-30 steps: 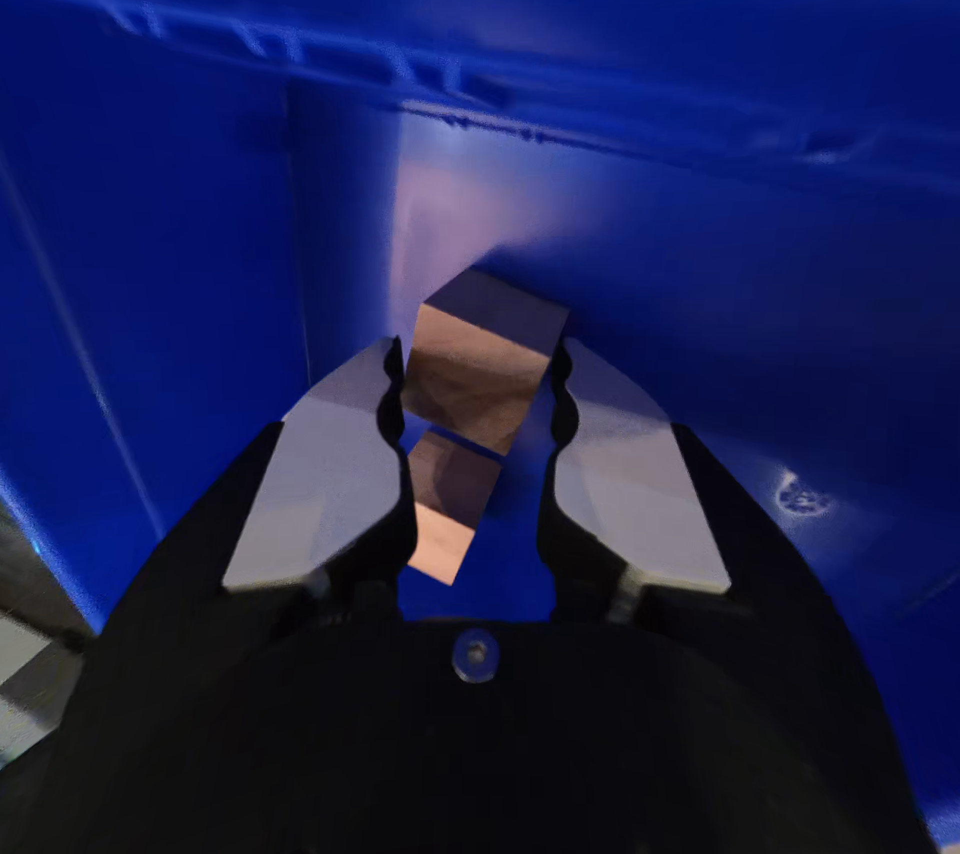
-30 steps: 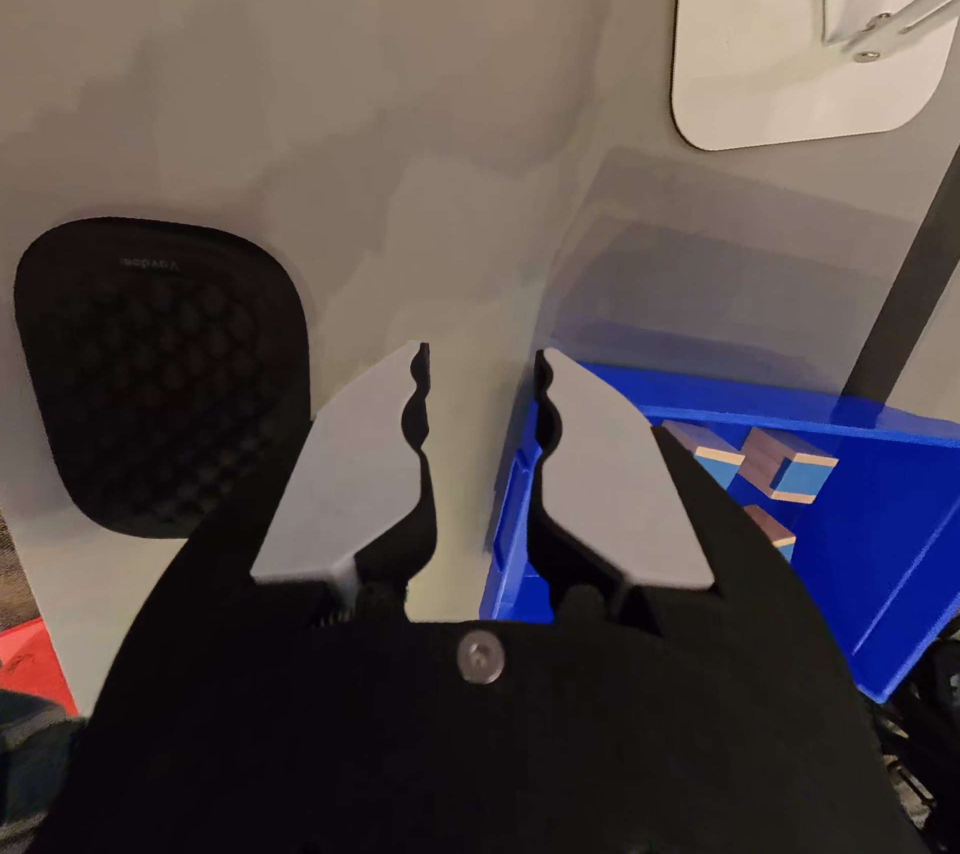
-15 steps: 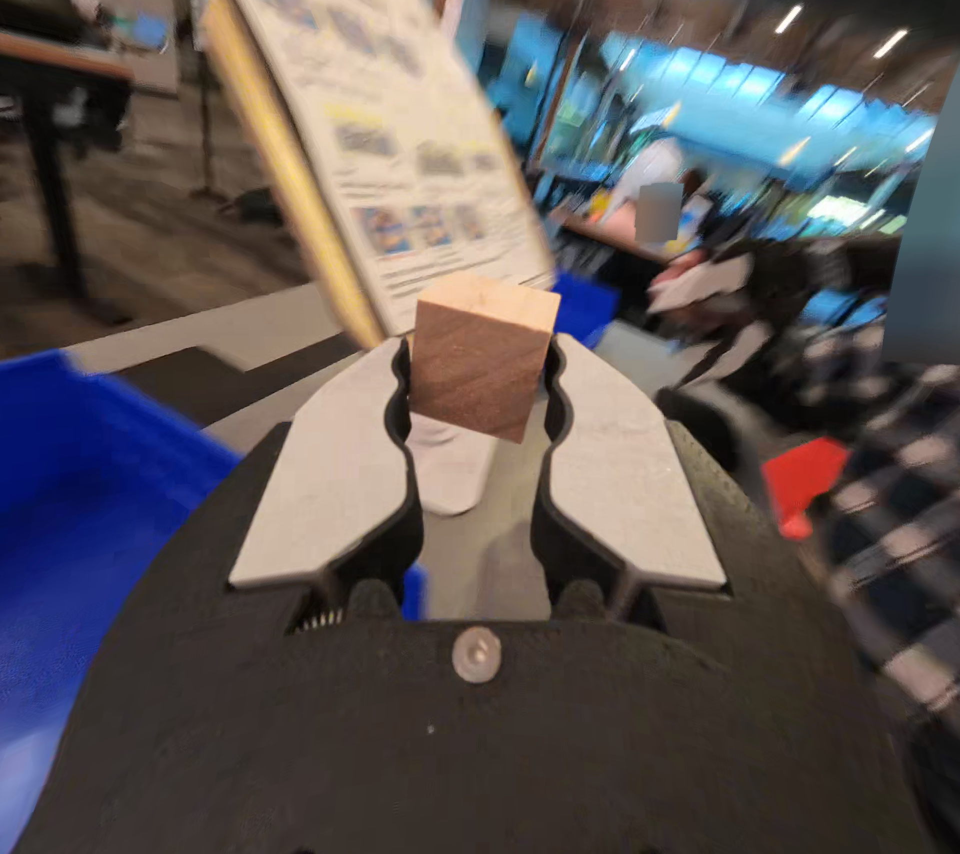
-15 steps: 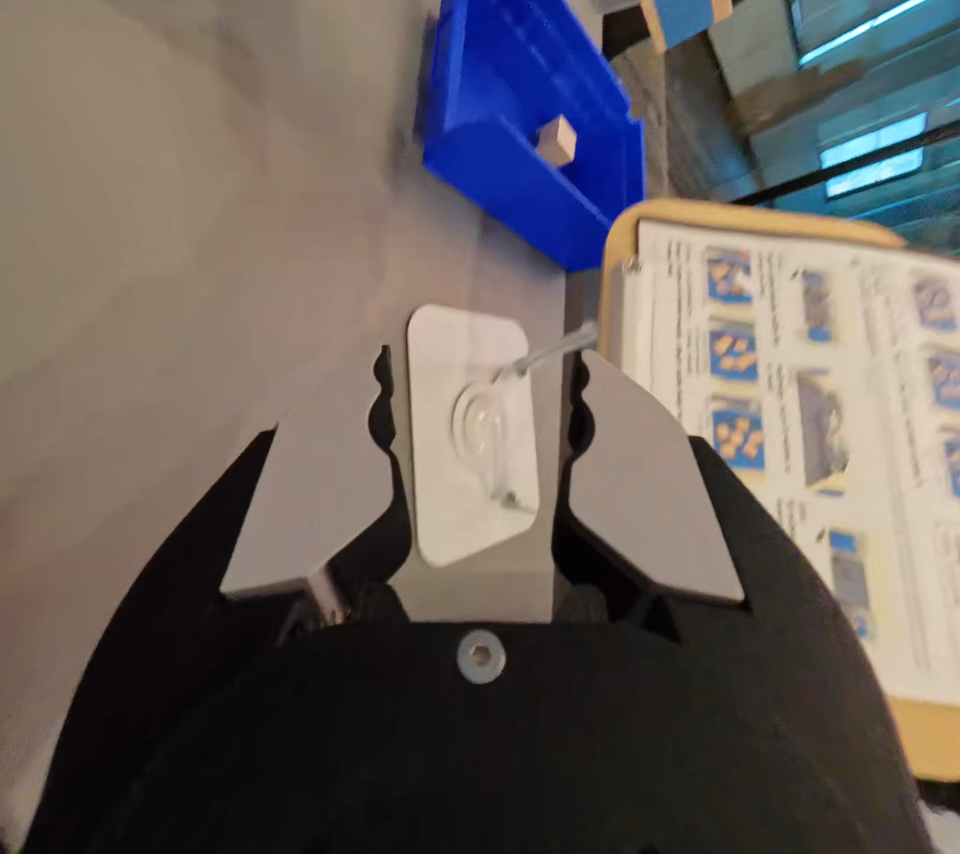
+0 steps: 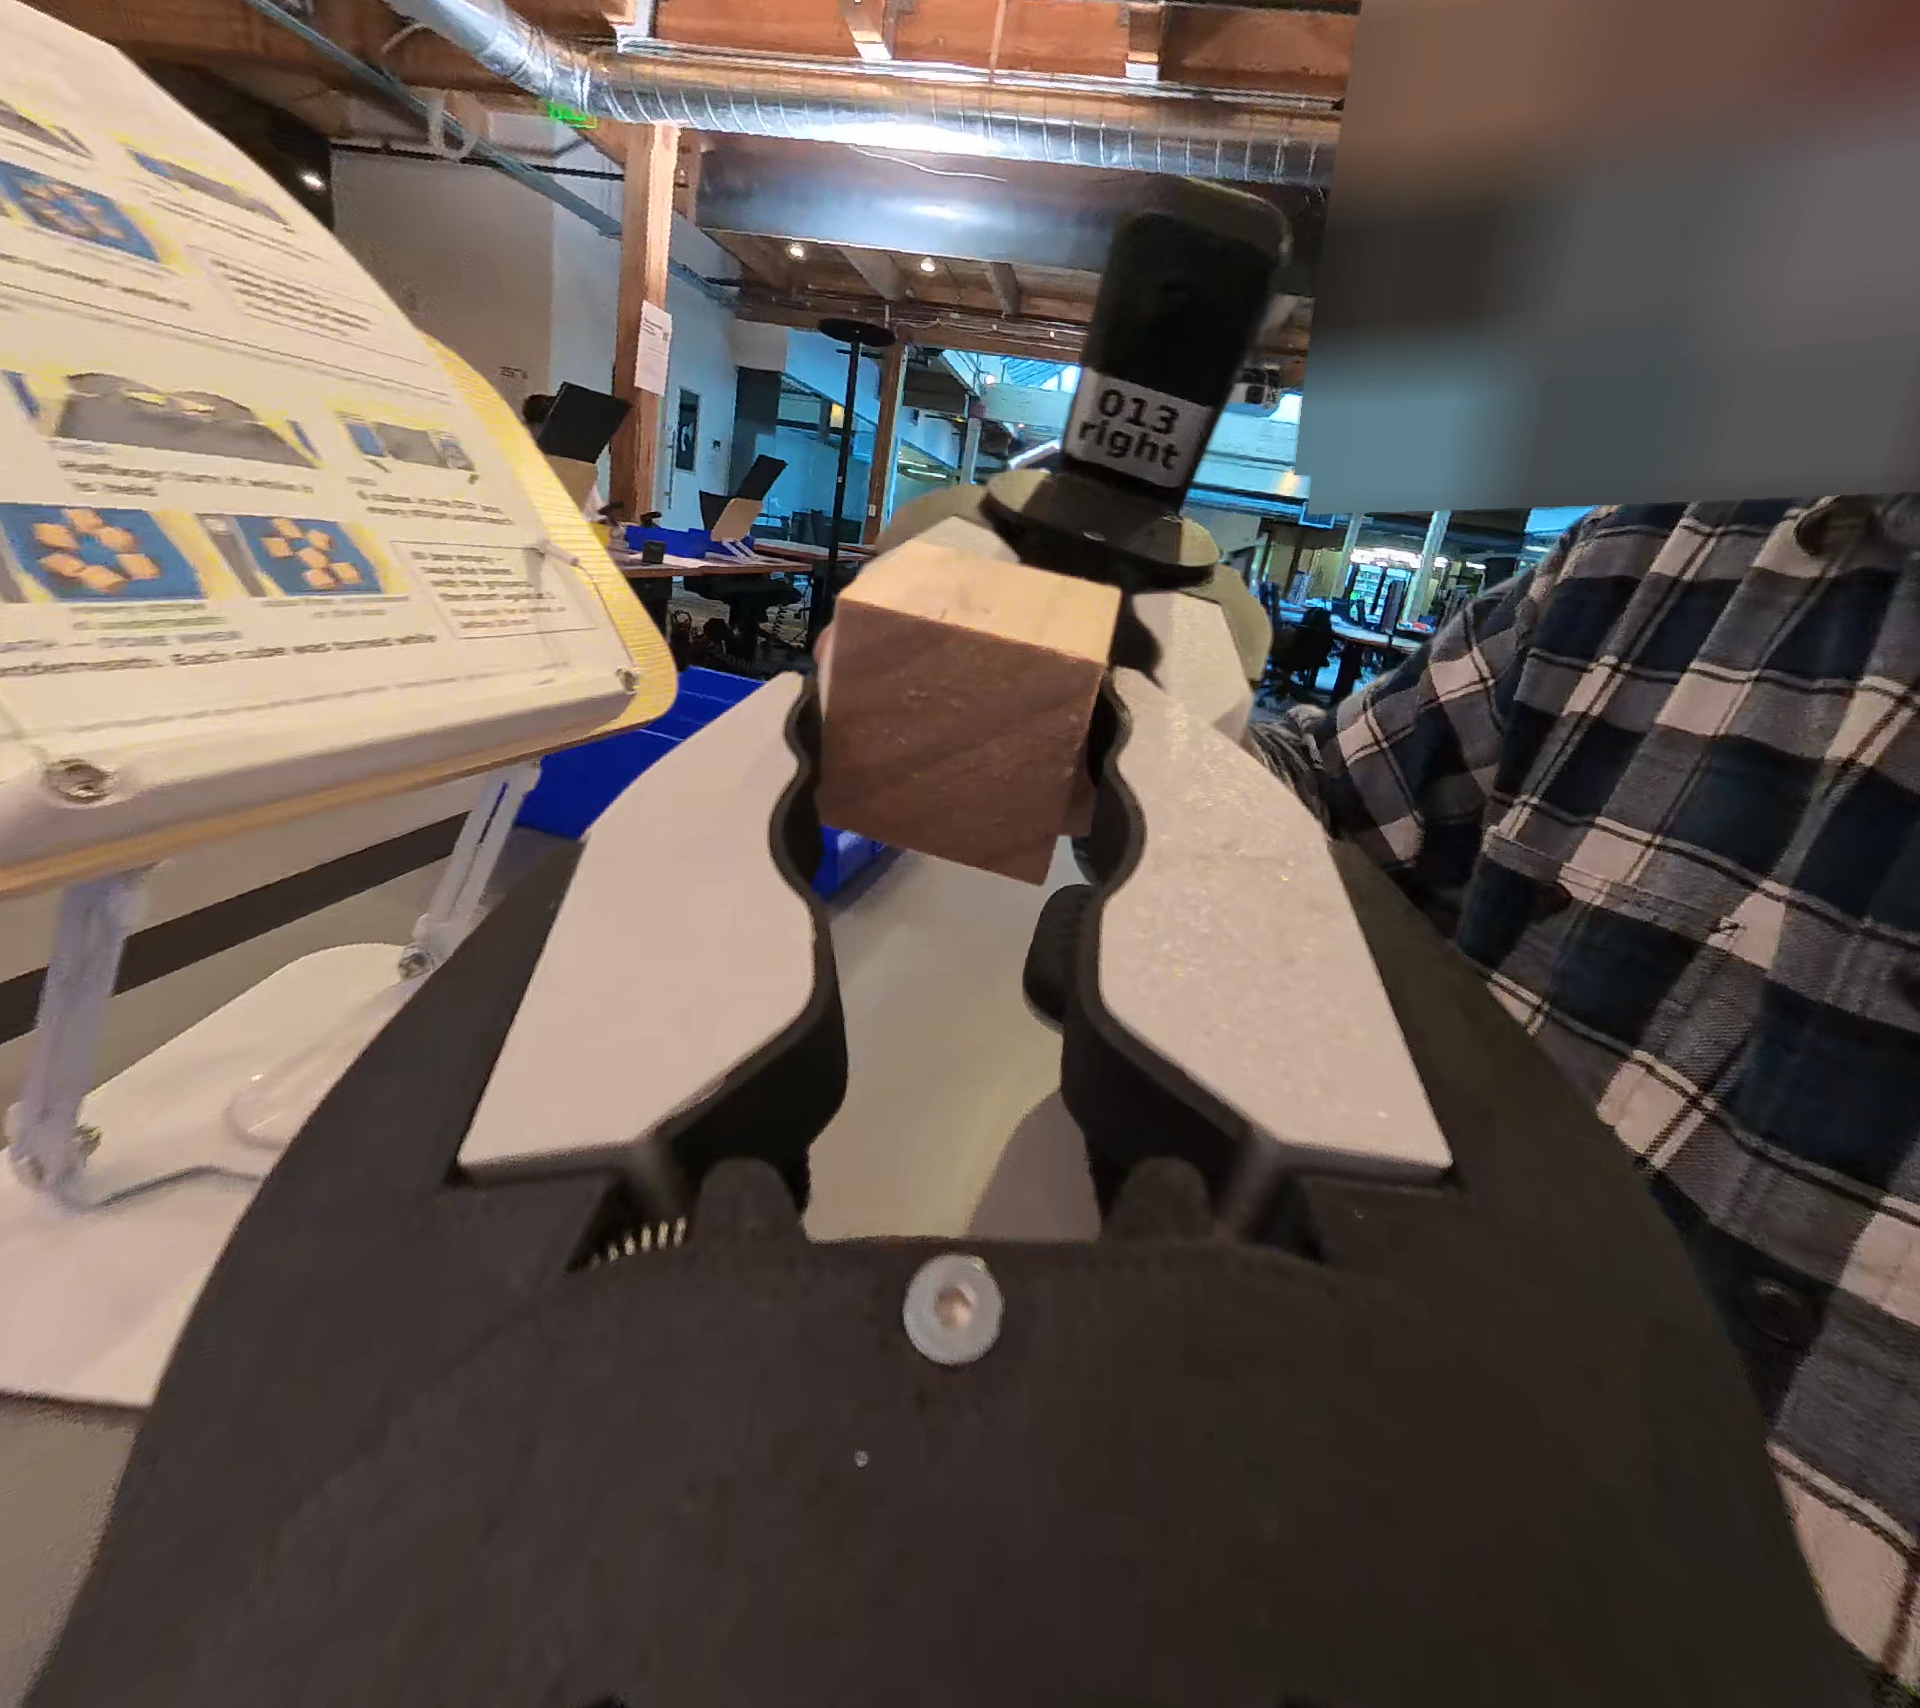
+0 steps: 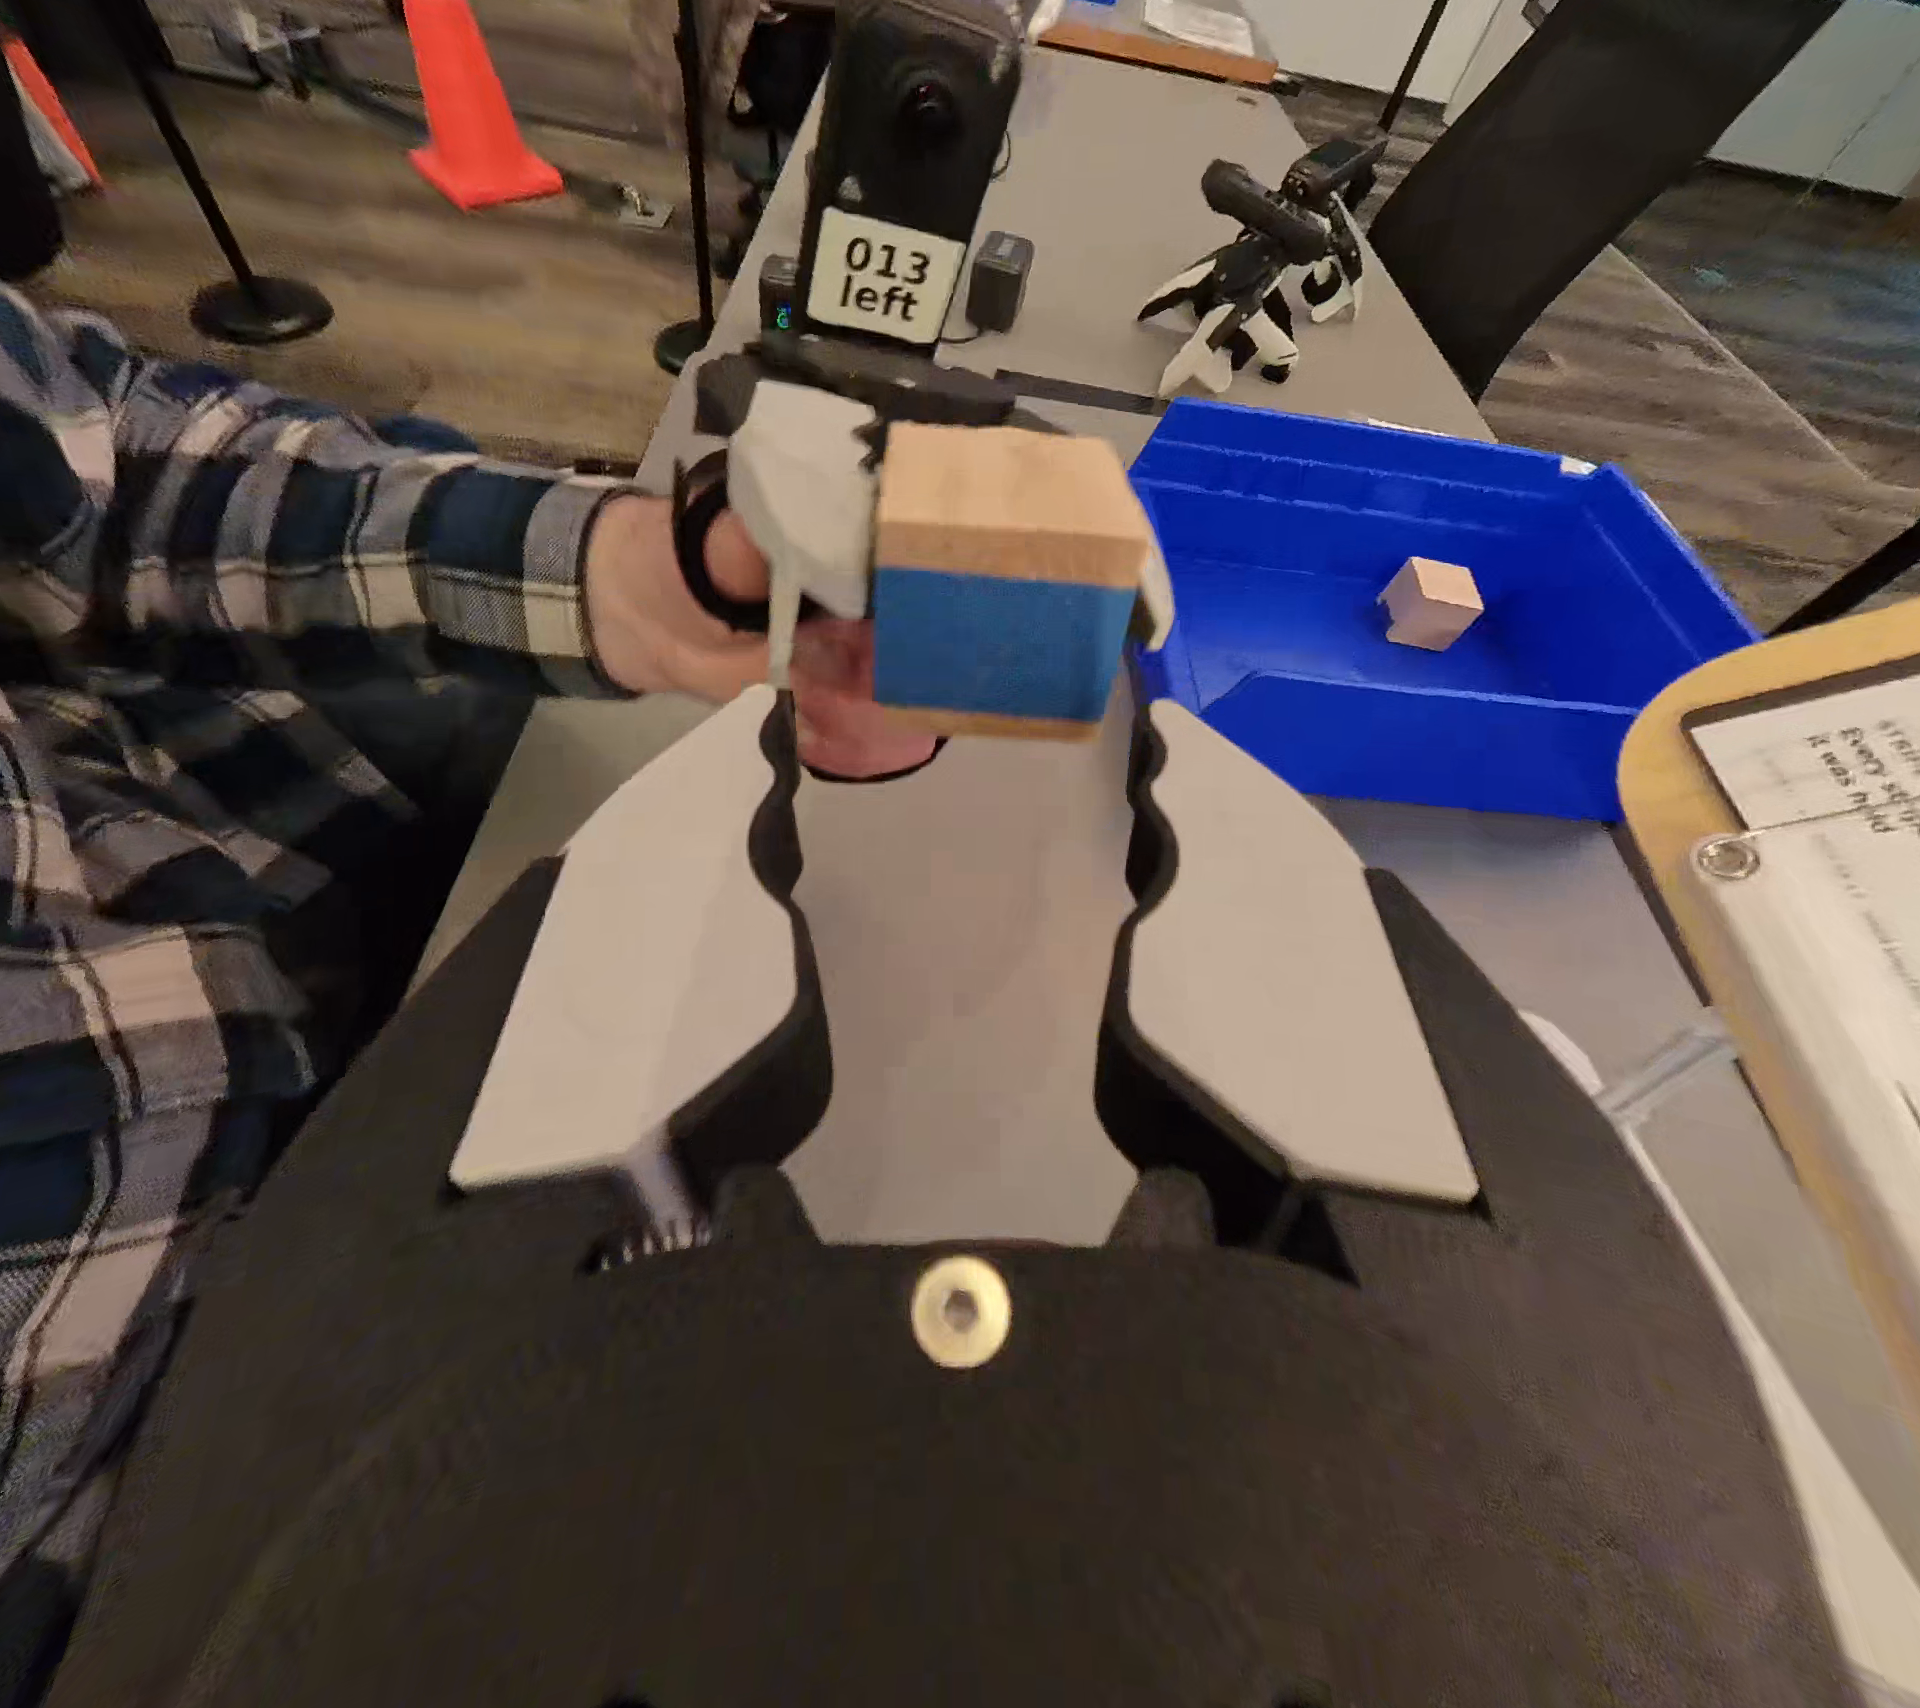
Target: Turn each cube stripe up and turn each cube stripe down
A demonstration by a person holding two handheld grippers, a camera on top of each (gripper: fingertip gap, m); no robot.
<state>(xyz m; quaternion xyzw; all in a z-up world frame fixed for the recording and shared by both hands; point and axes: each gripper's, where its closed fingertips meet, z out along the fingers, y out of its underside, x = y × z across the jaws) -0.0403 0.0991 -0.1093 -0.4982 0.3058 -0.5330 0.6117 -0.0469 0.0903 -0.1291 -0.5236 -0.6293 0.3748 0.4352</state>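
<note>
Left wrist view: your left hand-held gripper (image 5: 956, 723) is clamped on the wooden cube (image 5: 951, 718), raised above the desk (image 5: 935, 1087).

Right wrist view: your right hand-held gripper (image 6: 951, 775) stands apart, bare — the cube's blue stripe (image 6: 997, 635) faces it, left of the blue bin (image 6: 1455, 723).

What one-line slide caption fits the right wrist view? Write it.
Left gripper holds a blue-striped cube up before the open right gripper; another cube lies in the blue bin.
</note>
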